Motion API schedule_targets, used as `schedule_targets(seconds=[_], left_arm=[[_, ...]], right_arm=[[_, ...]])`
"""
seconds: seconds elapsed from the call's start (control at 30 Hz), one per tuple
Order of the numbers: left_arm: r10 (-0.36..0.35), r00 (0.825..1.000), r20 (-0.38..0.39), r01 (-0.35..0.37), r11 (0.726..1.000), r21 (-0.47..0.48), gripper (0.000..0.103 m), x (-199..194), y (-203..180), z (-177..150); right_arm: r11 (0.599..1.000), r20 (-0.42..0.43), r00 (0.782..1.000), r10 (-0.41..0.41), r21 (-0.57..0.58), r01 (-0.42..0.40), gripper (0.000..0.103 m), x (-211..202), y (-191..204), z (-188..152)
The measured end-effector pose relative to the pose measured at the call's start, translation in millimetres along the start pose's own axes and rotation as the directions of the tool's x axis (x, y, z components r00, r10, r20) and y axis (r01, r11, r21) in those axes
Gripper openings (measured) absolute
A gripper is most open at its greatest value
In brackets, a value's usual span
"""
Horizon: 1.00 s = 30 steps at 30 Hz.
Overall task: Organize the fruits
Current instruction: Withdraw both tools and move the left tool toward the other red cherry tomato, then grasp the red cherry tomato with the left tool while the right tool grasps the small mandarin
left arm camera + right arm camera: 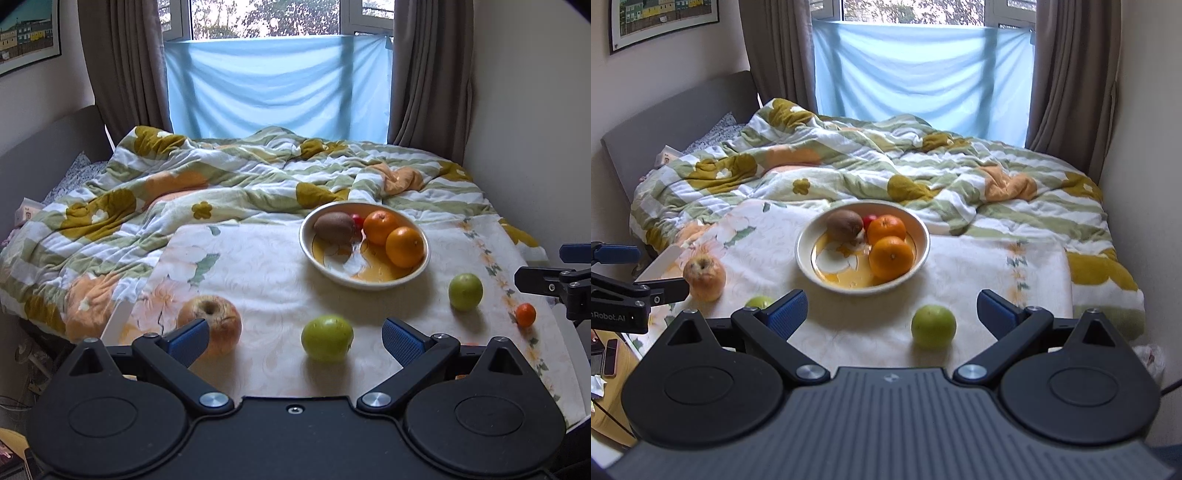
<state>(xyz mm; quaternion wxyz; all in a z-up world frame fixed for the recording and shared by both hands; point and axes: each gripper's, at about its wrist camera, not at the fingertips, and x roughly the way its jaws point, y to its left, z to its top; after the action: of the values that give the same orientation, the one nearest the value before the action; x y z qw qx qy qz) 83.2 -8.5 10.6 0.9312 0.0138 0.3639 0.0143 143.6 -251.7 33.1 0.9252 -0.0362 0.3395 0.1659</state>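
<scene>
Both tongs stand wide and hold nothing: the left tongs (295, 341) frame a green apple (327, 337) that lies just ahead, a little right of their centre line, while the right tongs (892, 314) frame a second green apple (933, 326) in the same way, slightly toward their right finger. On the cloth-covered table (266, 291) sits the bowl (307, 246), already holding a kiwi (334, 226), two oranges (392, 235) and something small and red that I cannot name. Loose fruit is left outside it: the two green apples, a reddish apple (214, 325) partly behind the left tongs' left finger, and a small tangerine (525, 314) out by the right edge (nearest the right tongs). My guess is that gathering the loose fruit into the bowl is under way, with four pieces to go. What the next move turns on is that each green apple lies straight forward of its own tongs and between the fingers' lines, the bowl farther on beyond it; being round, neither has a long axis to match. A short forward advance should bring either apple into the gap, though it may roll on the cloth.
</scene>
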Motion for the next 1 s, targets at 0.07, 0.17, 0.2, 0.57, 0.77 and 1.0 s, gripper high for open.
schedule_targets(seconds=[0.07,0.17,0.2,0.57,0.77,1.0], left_arm=[[0.0,1.0,-0.015,0.0,1.0,-0.004,0.102,3.1,-0.2,-8.6],[-0.001,0.999,-0.05,0.0,1.0,-0.019,0.101,12.4,1.0,-21.2],[-0.004,0.998,-0.06,0.003,1.0,-0.026,0.101,15.5,1.4,-25.9],[0.026,0.995,-0.095,-0.03,0.999,-0.045,0.086,55.0,-4.8,-71.5],[0.021,0.994,-0.11,-0.025,0.999,-0.035,0.073,70.9,-11.4,-81.5],[0.02,0.992,-0.122,-0.024,0.999,-0.03,0.049,80.1,-14.4,-84.4]], right_arm=[[1.0,-0.015,1.0,-0.001,0.006,0.002,0.103,1.2,1.5,-7.5],[1.0,-0.031,1.0,-0.005,0.007,0.006,0.103,4.2,4.4,-20.9],[1.0,-0.039,0.999,-0.009,0.007,0.01,0.103,6.1,5.0,-24.9],[1.0,-0.103,0.995,-0.014,0.022,0.017,0.103,36.6,7.9,-78.9],[0.999,-0.132,0.991,-0.03,0.038,0.036,0.103,55.9,7.1,-95.7],[0.999,-0.155,0.988,-0.027,0.022,0.031,0.103,70.2,11.2,-102.9]])
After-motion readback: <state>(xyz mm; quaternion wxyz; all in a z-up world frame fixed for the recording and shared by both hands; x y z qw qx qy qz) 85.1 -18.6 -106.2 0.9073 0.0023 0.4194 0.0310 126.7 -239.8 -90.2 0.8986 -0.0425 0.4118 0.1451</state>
